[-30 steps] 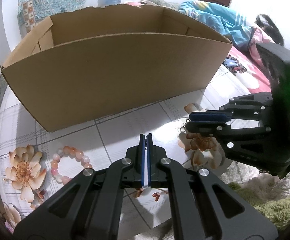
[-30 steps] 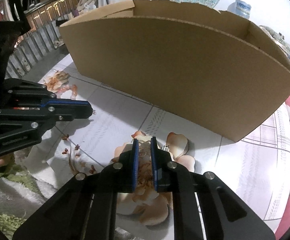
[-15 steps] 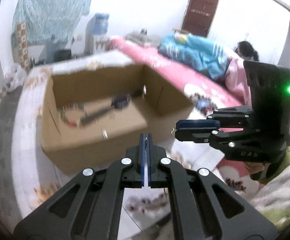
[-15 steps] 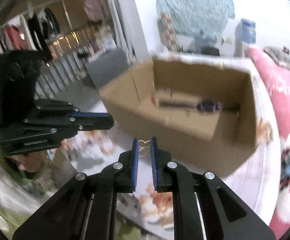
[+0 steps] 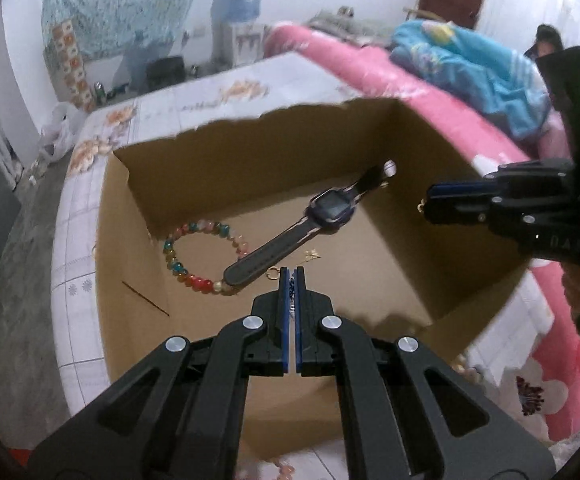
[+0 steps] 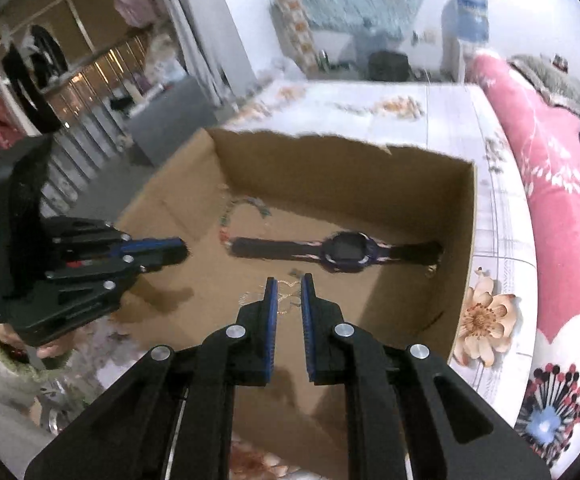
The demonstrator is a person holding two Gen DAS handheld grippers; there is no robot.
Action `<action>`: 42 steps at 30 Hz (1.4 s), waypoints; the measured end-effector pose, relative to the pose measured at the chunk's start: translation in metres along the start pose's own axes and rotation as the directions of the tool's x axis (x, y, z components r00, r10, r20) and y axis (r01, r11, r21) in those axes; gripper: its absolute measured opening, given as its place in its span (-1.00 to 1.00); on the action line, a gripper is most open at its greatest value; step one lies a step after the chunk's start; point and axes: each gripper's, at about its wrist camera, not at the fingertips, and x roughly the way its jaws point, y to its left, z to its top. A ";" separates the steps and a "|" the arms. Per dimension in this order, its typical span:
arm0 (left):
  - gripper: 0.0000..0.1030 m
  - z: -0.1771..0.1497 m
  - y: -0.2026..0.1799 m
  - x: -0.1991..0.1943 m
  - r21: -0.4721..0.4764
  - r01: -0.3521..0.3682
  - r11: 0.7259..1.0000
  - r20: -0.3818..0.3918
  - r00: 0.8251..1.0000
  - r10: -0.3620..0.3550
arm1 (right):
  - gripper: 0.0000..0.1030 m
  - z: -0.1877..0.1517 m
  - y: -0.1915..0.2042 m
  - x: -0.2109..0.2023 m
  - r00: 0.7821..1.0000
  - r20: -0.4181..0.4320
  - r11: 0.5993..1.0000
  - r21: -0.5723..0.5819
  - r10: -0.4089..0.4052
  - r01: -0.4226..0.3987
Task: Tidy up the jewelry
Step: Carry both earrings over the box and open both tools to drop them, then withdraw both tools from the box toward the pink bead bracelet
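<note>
An open cardboard box (image 5: 290, 168) holds a dark watch (image 5: 329, 210), a multicoloured bead bracelet (image 5: 178, 264) and small gold pieces (image 5: 312, 255). My left gripper (image 5: 291, 280) hangs over the box's near side, shut on a small blue and silver piece (image 5: 291, 294). My right gripper (image 5: 425, 204) is over the box's right wall with a gold bit at its tip. In the right wrist view the right gripper (image 6: 288, 286) pinches a thin gold piece (image 6: 288, 294) above the box (image 6: 329, 168) and the watch (image 6: 345, 254). The left gripper (image 6: 184, 246) is at the left.
The box stands on a table with a floral cloth (image 5: 86, 240). A pink bed (image 5: 429, 96) with blue bedding runs along the right. Pink beads (image 5: 286, 469) lie on the cloth in front of the box. A water dispenser (image 5: 238, 20) stands by the far wall.
Both grippers have risen from the cloth in front of the box and moved forward over it, each still closed on its piece. The box's inside has come into view.
</note>
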 end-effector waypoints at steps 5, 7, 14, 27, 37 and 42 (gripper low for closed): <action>-0.70 0.002 0.004 0.008 -0.027 -0.008 1.000 -0.015 1.000 0.008 | -0.74 0.000 -0.007 0.000 1.000 0.023 1.000 0.016 -0.002 0.001; -0.64 0.003 0.004 0.006 -0.025 -0.012 1.000 -0.008 1.000 0.012 | -0.72 0.000 -0.010 -0.008 0.999 0.048 1.000 0.025 0.009 -0.010; -0.45 0.002 0.005 -0.012 -0.041 -0.025 0.999 0.033 0.999 0.026 | -0.63 -0.004 -0.019 -0.037 0.992 0.124 0.998 0.063 0.003 -0.011; 0.40 -0.055 0.014 -0.109 -0.102 -0.081 0.992 0.177 0.979 0.098 | -0.15 -0.073 0.000 -0.129 0.947 0.318 0.994 0.111 -0.047 0.012; 0.69 -0.144 -0.001 -0.090 -0.121 -0.150 0.981 0.037 0.987 0.155 | 0.43 -0.169 0.017 -0.100 0.964 0.199 0.969 0.210 -0.174 0.131; 0.69 -0.179 -0.020 -0.037 -0.091 -0.206 0.974 -0.123 0.973 0.195 | 0.47 -0.197 0.029 -0.042 0.957 0.030 0.939 0.205 -0.288 0.276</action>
